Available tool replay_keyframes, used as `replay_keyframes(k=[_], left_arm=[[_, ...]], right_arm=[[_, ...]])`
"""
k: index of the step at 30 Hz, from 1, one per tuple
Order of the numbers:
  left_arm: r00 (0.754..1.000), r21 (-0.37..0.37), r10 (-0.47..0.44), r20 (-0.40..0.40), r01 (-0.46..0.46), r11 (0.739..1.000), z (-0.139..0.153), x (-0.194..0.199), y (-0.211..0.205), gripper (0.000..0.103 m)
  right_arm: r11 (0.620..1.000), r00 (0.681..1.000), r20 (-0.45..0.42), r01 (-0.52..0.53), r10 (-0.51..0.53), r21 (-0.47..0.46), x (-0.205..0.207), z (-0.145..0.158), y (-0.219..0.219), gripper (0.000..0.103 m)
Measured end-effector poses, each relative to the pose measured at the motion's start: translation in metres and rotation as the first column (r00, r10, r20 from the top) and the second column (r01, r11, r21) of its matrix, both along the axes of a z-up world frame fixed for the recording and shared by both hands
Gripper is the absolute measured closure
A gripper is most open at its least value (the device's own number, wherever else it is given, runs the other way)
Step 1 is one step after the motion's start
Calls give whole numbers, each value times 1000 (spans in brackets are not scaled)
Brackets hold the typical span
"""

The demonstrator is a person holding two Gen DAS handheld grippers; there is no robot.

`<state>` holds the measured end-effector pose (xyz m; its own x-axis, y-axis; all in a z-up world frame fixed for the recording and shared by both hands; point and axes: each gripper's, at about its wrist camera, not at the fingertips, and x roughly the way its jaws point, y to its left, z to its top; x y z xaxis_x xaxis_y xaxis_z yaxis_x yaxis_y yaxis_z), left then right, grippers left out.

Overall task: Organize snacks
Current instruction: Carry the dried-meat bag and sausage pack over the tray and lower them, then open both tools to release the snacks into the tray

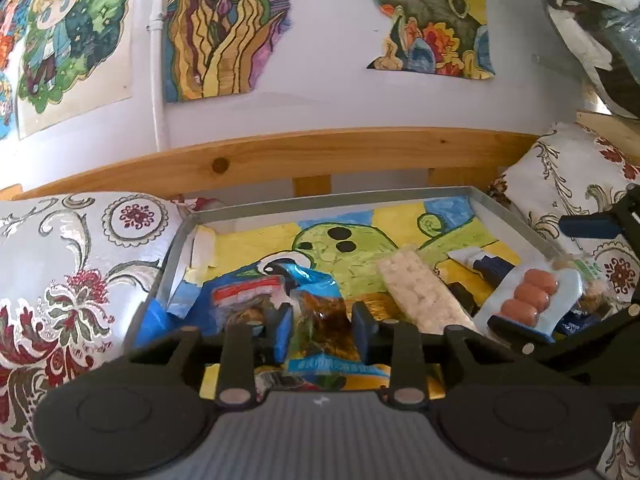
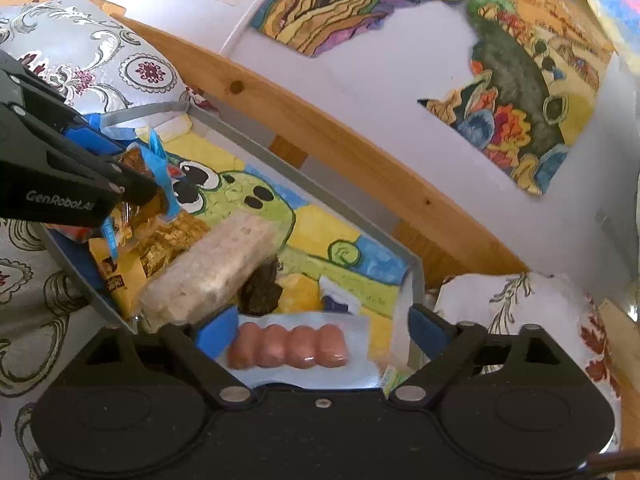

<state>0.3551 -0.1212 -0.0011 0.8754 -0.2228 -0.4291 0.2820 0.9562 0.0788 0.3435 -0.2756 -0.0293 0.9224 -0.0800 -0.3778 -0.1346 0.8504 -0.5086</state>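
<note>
Left gripper (image 1: 323, 330) clamped on blue-edged snack packet (image 1: 320, 320), near-left in tray (image 1: 516, 222). Right gripper (image 2: 320, 330) spread wide around sausage pack (image 2: 288, 346), near-right; probably readied for pickup.

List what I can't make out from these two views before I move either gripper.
- Left wrist view: whether the left gripper actually pinches the blue snack bag; contact unclear.
- Right wrist view: near edge of the sausage pack, hidden by the right gripper body.
- Both views: package print, blurred.
</note>
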Motion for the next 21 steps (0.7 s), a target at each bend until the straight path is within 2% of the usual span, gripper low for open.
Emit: replay_keyframes(k=[4, 7, 9, 13, 15, 21], left_arm=[[1000, -25, 20, -4, -20, 999, 3, -1, 6, 64], [1000, -34, 28, 3, -28, 999, 6, -5, 9, 58], [999, -38, 32, 6, -31, 999, 8, -8, 11, 48], [999, -59, 43, 16, -42, 997, 15, -16, 15, 34], [998, -70, 51, 25, -49, 996, 19, -20, 18, 22], [995, -87, 87, 51, -82, 993, 32, -38, 29, 6]], right_arm=[[1000, 1000, 19, 1, 0, -15, -3, 3, 0, 8], [1000, 999, 32, 10, -10, -7, -6, 7, -2, 6], [1000, 999, 44, 16, -16, -2, -9, 10, -3, 6], [1000, 997, 79, 25, -25, 3, -19, 18, -5, 2], [999, 995, 100, 31, -31, 10, -24, 24, -6, 1], [997, 989, 136, 43, -52, 65, -44, 41, -8, 1]])
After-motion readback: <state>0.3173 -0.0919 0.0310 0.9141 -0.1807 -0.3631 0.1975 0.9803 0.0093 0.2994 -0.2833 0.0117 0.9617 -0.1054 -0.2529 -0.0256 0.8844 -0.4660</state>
